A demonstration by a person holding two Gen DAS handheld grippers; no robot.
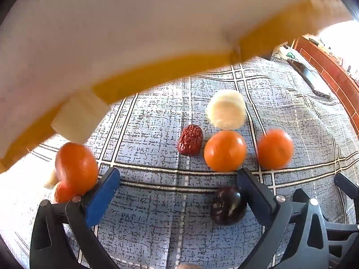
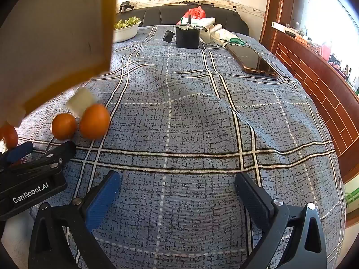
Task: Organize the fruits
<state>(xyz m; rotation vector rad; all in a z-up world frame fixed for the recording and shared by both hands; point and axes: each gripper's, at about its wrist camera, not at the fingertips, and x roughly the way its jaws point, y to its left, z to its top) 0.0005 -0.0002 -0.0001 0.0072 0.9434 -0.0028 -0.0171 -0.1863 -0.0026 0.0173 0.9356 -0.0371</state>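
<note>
In the left wrist view several fruits lie on the blue checked cloth (image 1: pixel 157 116): two oranges (image 1: pixel 224 150) (image 1: pixel 275 149), a red date (image 1: pixel 190 140), a pale round slice (image 1: pixel 226 109), a dark round fruit (image 1: pixel 228 205) beside my right finger, and an orange (image 1: pixel 76 167) touching my left finger. A white tray with a yellow rim (image 1: pixel 134 33) hangs tilted above them. My left gripper (image 1: pixel 178 179) is open and empty. My right gripper (image 2: pixel 177 182) is open and empty over bare cloth; two oranges (image 2: pixel 94 121) (image 2: pixel 64 126) lie to its far left.
The left gripper's body (image 2: pixel 31 179) sits at the left of the right wrist view. A phone (image 2: pixel 251 60), a black box (image 2: pixel 187 36), a white bowl of greens (image 2: pixel 125 30) and bags (image 2: pixel 208 28) lie at the far end. A wooden ledge (image 2: pixel 314 78) runs along the right.
</note>
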